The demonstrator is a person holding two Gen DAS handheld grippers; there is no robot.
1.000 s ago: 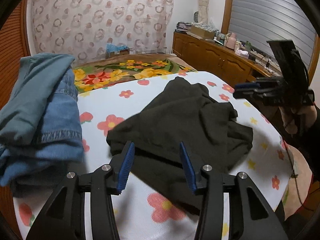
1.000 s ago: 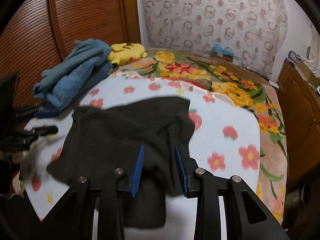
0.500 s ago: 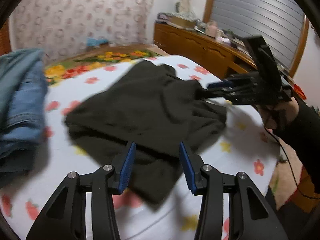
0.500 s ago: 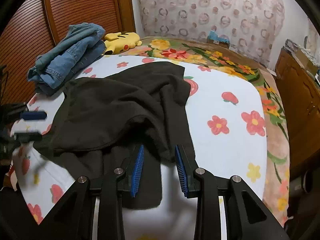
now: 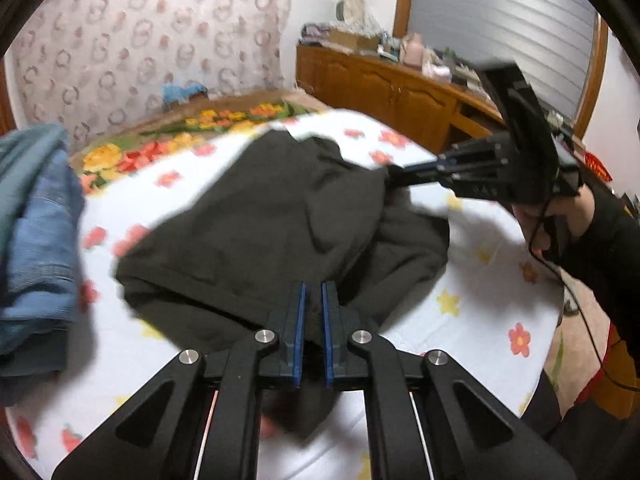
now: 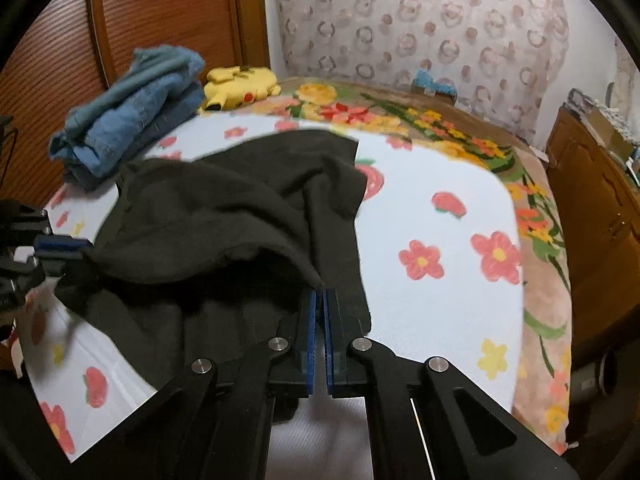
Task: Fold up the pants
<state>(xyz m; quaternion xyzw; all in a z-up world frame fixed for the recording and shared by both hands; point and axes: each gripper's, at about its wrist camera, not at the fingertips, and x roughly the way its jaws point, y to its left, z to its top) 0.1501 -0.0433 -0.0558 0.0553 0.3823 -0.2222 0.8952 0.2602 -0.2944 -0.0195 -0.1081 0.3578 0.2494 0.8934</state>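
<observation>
Left wrist view: the left gripper (image 5: 313, 296) is closing, its jaws pinching the near edge of the dark pants (image 5: 272, 216) crumpled on the flowered sheet (image 5: 472, 300). Right gripper (image 6: 319, 304) is clamped tight on another edge.

left gripper (image 5: 313, 292) closing; right gripper (image 6: 319, 298) clamped

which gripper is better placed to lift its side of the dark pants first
Right, narrowly. The right gripper is pinched on the dark pants at a raised fold; the left gripper, jaws closing on the cloth's near edge, has more slack bunched around it.
</observation>
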